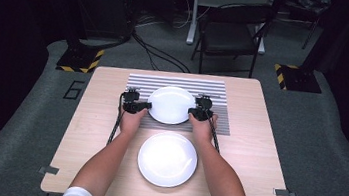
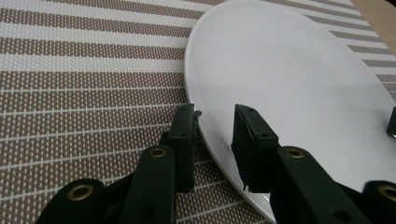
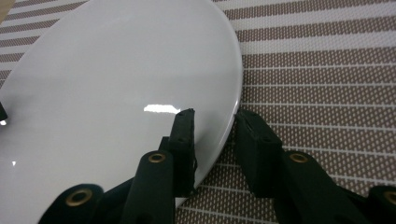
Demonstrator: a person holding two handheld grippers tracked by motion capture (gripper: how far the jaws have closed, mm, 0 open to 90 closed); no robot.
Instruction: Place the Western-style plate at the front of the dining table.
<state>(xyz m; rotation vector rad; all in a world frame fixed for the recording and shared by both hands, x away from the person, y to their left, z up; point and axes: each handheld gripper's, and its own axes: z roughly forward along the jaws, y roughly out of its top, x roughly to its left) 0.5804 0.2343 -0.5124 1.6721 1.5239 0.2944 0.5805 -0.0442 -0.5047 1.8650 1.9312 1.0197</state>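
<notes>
A white plate (image 1: 172,102) lies on a striped placemat (image 1: 139,81) at the far middle of the table. My left gripper (image 1: 147,106) is at its left rim and my right gripper (image 1: 192,112) at its right rim. In the left gripper view the left gripper (image 2: 215,116) straddles the rim of the plate (image 2: 289,70), one jaw over the placemat (image 2: 70,93) and one over the plate, with a gap showing. In the right gripper view the right gripper (image 3: 215,116) straddles the rim of the plate (image 3: 116,70) the same way, its pads apart from it.
A second white plate (image 1: 167,158) sits on the bare wooden table (image 1: 256,153) near the front edge, between the person's forearms. A black folding chair (image 1: 230,34) stands on the floor beyond the table.
</notes>
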